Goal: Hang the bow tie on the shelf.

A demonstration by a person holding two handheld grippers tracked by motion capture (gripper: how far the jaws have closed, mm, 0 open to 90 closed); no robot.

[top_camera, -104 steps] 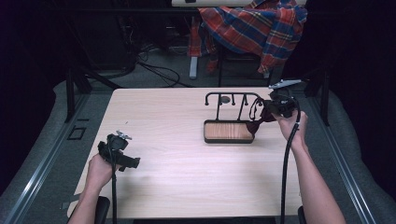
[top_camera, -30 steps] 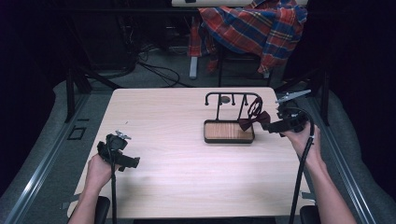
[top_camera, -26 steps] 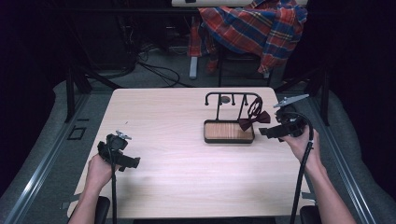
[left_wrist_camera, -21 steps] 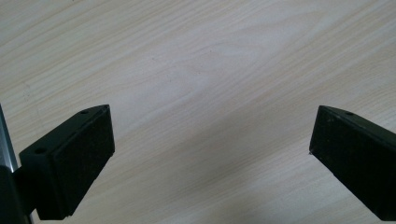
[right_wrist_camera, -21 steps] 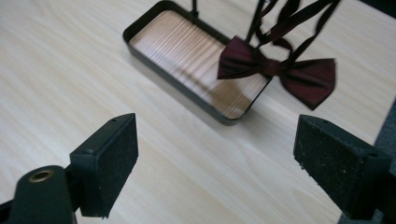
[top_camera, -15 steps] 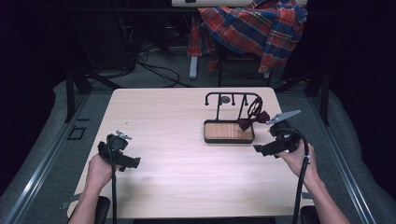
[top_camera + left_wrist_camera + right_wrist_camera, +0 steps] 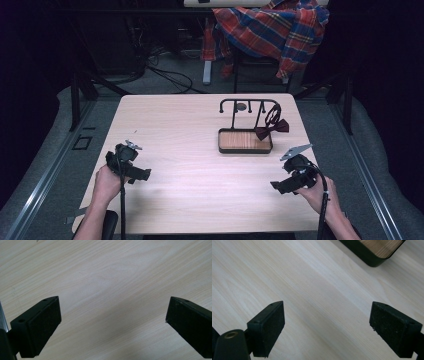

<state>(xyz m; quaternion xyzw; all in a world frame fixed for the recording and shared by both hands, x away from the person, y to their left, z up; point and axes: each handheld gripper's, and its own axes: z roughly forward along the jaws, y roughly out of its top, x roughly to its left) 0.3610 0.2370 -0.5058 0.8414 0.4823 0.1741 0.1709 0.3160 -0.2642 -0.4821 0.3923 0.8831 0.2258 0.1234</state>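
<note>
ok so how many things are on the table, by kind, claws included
claw: 2, left claw and right claw, both open and empty
rack with wooden tray base: 1, rack
bow tie: 1, dark red bow tie hanging on the rack
total: 4

Bow tie [image 7: 272,129] hanging on stand [image 7: 246,134], stand on table [image 7: 190,130] right of centre

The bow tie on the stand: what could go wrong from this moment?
The bow tie hangs off the right end of the stand, out past its tray, so it may slip off onto the table. The right gripper, jaws open and empty, trails a cable that could catch the stand if the hand goes back.
</note>
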